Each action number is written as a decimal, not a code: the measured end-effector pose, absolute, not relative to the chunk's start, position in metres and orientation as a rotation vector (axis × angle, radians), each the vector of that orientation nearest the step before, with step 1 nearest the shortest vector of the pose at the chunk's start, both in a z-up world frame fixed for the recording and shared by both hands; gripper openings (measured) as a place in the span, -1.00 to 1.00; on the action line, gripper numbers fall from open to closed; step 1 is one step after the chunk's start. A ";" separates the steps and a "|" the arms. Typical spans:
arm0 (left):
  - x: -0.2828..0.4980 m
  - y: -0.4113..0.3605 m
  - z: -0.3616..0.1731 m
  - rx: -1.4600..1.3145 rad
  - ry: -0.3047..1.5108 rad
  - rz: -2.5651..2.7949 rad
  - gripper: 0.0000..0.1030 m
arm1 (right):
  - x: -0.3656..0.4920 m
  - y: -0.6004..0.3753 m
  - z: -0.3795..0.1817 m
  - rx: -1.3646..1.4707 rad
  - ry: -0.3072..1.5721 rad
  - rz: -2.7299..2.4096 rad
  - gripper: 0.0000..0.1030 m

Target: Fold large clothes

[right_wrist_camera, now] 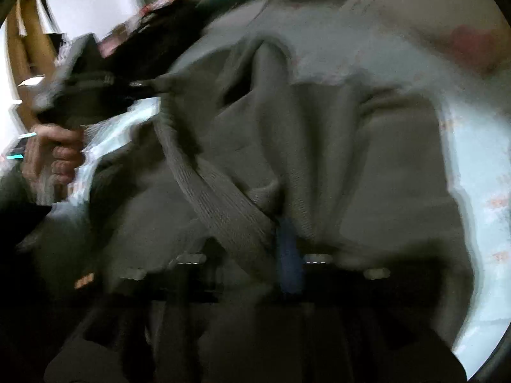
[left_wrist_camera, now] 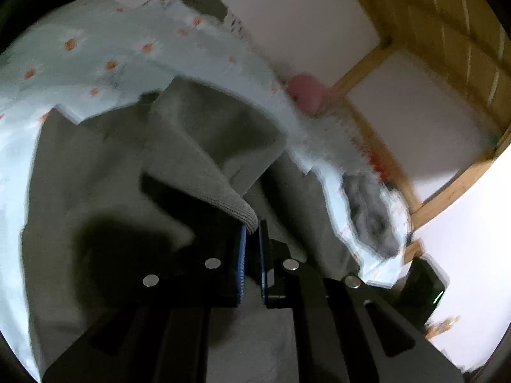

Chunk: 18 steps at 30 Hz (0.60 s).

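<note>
Daisy-print sheet [left_wrist_camera: 95, 48] is covering the bed, white wall and wooden frame [left_wrist_camera: 367, 63] beyond. I am clamping the left gripper [left_wrist_camera: 252, 226] on the ribbed hem [left_wrist_camera: 236, 204] of the grey sweater [left_wrist_camera: 111, 166], which is lying spread on the sheet ahead of me. The right gripper [right_wrist_camera: 281, 233] is blurred but appears clenched on the same ribbed band [right_wrist_camera: 217, 198]. Hem is running left-right between both jaws; body is lying far of them. Open sheet far and right is leaving room, I judge.
</note>
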<state>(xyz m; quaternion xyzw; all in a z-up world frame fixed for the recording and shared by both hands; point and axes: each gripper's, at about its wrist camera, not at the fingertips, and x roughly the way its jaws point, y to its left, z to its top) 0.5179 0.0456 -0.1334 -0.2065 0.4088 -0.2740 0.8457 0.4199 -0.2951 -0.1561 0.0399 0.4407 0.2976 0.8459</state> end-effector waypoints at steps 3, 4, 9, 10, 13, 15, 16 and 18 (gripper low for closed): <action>0.496 0.055 -0.152 -0.422 0.893 -0.544 -0.89 | 0.422 -0.307 -0.141 0.290 0.929 0.839 0.94; 0.493 0.059 -0.156 -0.437 0.898 -0.538 -0.89 | 0.425 -0.315 -0.135 0.381 0.924 0.913 0.94; 0.496 0.061 -0.152 -0.437 0.889 -0.542 -0.89 | 0.453 -0.372 -0.126 0.645 0.788 0.751 0.94; 0.497 0.060 -0.149 -0.432 0.886 -0.548 -0.89 | 0.464 -0.390 -0.130 0.722 0.758 0.704 0.94; 0.496 0.052 -0.140 -0.432 0.860 -0.574 -0.89 | 0.507 -0.411 -0.160 0.807 0.873 0.479 0.92; 0.493 0.050 -0.135 -0.438 0.844 -0.589 -0.89 | 0.535 -0.411 -0.183 0.880 0.917 0.523 0.61; 0.492 0.048 -0.133 -0.445 0.842 -0.604 -0.89 | 0.551 -0.405 -0.195 0.901 0.950 0.560 0.57; 0.490 0.046 -0.128 -0.447 0.825 -0.623 -0.89 | 0.574 -0.394 -0.205 0.855 1.003 0.538 0.11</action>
